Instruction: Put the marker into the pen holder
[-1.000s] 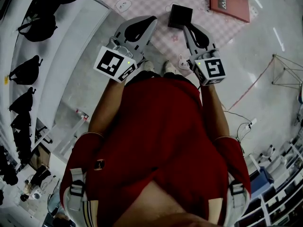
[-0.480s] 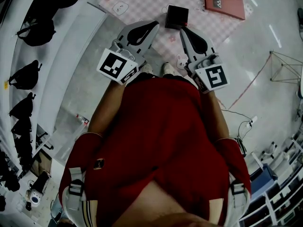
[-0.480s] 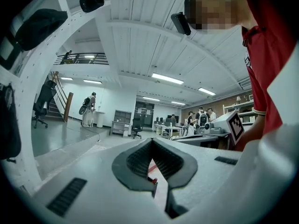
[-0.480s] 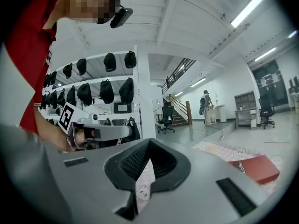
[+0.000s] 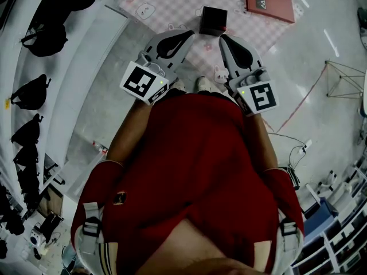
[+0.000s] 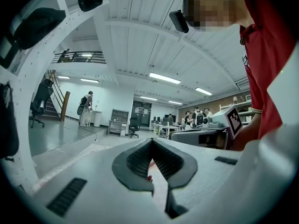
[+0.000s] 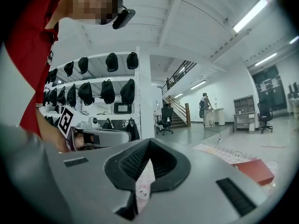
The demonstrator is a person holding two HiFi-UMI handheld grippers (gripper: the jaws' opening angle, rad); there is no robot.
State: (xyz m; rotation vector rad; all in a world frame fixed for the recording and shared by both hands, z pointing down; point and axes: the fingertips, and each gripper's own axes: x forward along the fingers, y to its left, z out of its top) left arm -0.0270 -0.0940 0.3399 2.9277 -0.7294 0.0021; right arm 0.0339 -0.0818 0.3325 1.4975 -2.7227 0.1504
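Black pen holder (image 5: 213,20) stands beyond left gripper (image 5: 188,34) and right gripper (image 5: 224,38), both closed.

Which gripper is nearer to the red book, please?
Right. The right gripper lies below-left of the red book; the left gripper is farther left, past the black box.
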